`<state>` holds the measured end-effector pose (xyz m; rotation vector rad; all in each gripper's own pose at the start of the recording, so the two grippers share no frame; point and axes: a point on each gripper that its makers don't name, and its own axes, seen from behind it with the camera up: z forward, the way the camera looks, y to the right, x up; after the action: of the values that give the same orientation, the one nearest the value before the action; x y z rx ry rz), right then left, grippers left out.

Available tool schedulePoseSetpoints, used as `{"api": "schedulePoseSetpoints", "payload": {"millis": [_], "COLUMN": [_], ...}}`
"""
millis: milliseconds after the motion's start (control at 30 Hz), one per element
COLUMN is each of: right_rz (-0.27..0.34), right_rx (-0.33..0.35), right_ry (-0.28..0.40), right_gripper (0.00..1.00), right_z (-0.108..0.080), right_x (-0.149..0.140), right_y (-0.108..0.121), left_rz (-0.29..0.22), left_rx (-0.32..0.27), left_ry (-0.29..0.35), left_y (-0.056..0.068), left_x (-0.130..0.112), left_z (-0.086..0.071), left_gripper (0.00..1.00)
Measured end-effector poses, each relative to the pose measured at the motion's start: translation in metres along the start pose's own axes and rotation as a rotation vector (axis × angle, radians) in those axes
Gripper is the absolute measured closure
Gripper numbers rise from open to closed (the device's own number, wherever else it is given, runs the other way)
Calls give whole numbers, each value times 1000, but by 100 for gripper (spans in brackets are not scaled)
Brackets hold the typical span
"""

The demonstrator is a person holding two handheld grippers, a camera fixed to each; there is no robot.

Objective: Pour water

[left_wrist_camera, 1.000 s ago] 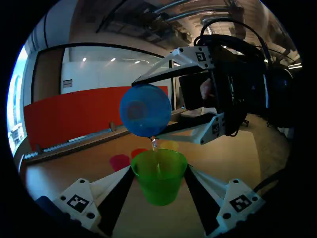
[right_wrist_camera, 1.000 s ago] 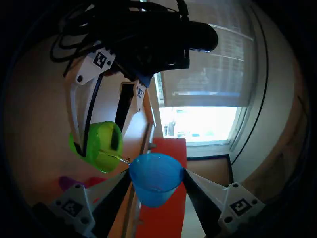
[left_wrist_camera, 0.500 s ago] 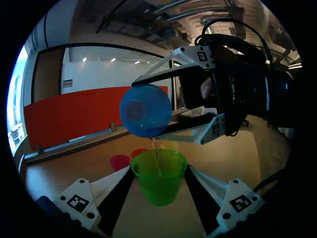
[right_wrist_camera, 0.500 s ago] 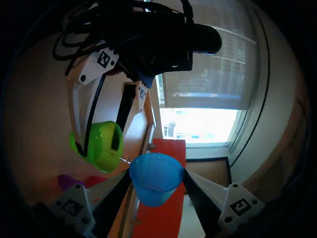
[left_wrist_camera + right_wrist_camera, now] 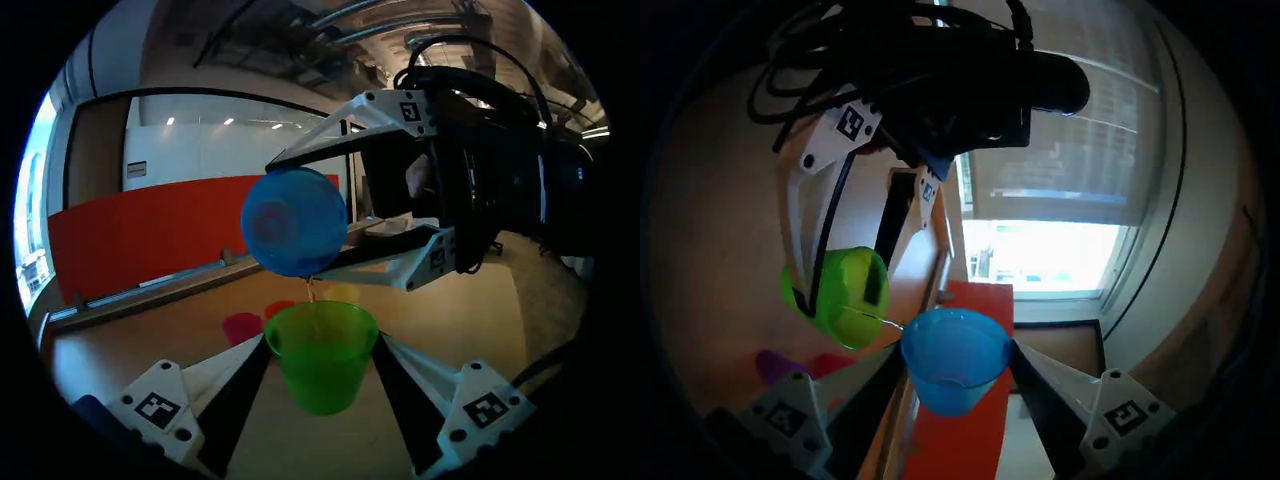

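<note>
Overhead, right gripper (image 5: 956,348) clamps the tipped blue cup (image 5: 294,222); a thin trickle of water (image 5: 309,288) drops into the green cup (image 5: 322,364) (upright, part filled), pinched by left gripper (image 5: 320,342).

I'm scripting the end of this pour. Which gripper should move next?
Right, probably. The right gripper holds the tipped blue cup over the green cup; turning it upright ends the trickle. The left gripper only holds the green cup level.

Tipped blue cup (image 5: 294,222), above upright green cup (image 5: 322,356)
</note>
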<state>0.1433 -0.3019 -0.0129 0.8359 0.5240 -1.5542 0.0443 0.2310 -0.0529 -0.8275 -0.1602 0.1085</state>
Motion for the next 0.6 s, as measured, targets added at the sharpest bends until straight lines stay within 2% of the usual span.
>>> {"api": "schedulePoseSetpoints", "payload": {"millis": [600], "right_rz": [-24], "right_rx": [1], "right_ry": [-2], "right_gripper": [6], "right_z": [-4], "right_x": [7], "right_y": [1], "left_rz": [-2], "left_rx": [2], "left_ry": [2], "left_y": [-1], "left_x": [1], "left_z": [-1], "left_gripper": [13]}}
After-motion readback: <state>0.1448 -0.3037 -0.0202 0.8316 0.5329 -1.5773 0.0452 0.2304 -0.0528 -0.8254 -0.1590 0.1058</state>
